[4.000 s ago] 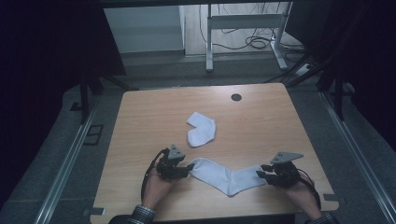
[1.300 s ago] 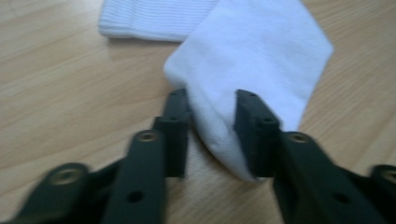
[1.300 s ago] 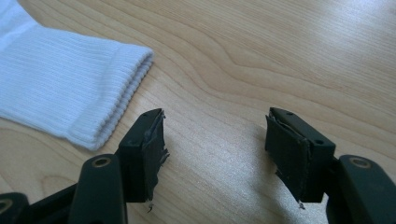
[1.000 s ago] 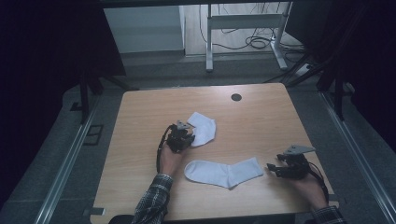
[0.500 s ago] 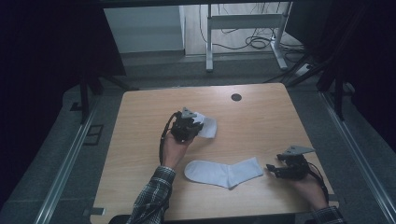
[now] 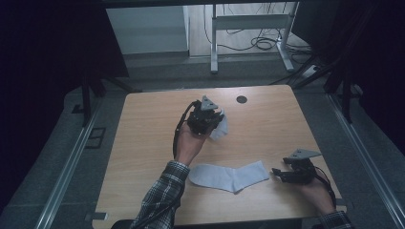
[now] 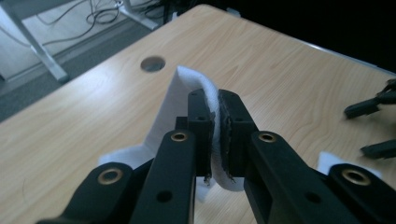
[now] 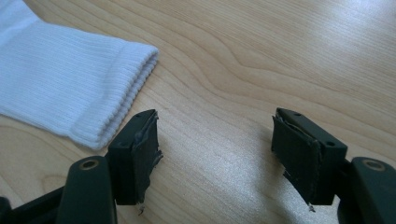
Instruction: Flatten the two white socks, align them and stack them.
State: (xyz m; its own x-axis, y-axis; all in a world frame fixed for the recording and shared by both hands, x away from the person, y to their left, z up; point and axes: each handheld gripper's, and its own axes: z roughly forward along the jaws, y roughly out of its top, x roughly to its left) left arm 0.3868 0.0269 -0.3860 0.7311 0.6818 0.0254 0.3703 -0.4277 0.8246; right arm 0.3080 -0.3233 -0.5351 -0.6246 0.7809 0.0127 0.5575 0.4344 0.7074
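— What's changed? 
— The left gripper (image 6: 206, 119) has lifted the folded sock (image 7: 198, 93) clear of the table (image 6: 143, 124), jaws clamped on it. 
— And the right gripper (image 8: 215, 154)? 
— Jaws just widening, empty — the flat sock (image 6: 228, 175) lies just beside its tips. No lettering readable.

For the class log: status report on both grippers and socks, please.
Left gripper shut on small white sock. Right gripper open beside flat white sock. Nothing obstructing.
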